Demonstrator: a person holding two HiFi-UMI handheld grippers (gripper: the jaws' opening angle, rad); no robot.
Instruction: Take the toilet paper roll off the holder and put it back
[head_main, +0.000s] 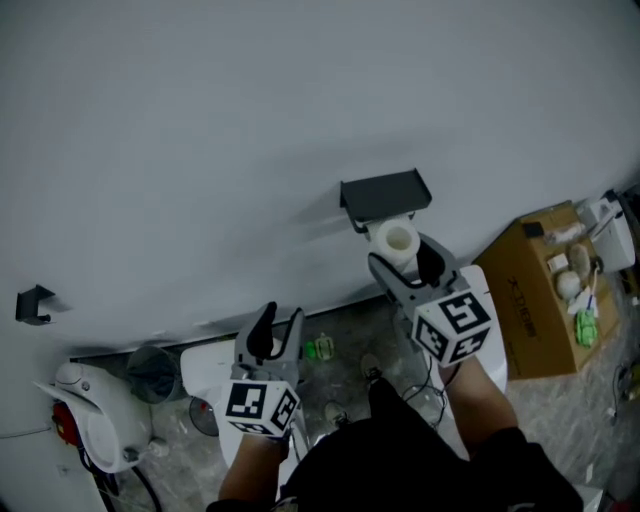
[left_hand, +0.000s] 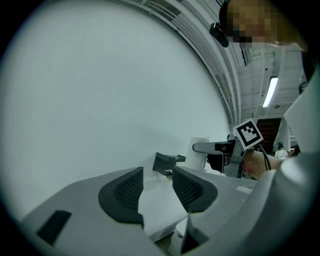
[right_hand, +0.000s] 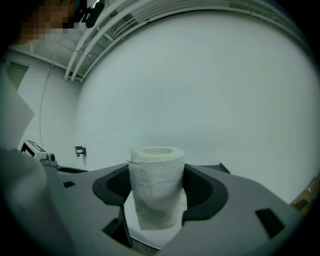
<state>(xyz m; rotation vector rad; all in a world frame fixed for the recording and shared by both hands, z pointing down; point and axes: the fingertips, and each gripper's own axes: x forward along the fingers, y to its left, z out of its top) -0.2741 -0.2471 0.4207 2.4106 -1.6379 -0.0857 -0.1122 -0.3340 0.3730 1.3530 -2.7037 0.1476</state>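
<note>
The white toilet paper roll (head_main: 395, 241) stands upright between the jaws of my right gripper (head_main: 402, 258), just below the dark wall holder (head_main: 385, 197). In the right gripper view the roll (right_hand: 156, 187) fills the gap, with both dark pads against its sides, and my right gripper (right_hand: 156, 192) is shut on it. My left gripper (head_main: 277, 335) hangs lower and to the left, away from the wall. Its jaws stand apart with nothing between them (left_hand: 156, 189). From the left gripper view, the holder (left_hand: 167, 162) sits left of the roll (left_hand: 200, 159).
A cardboard box (head_main: 540, 295) with small items on top stands at the right by the wall. A white appliance (head_main: 95, 410) with a red part and a grey bin (head_main: 155, 372) sit at lower left. A small dark bracket (head_main: 35, 303) hangs on the wall at left.
</note>
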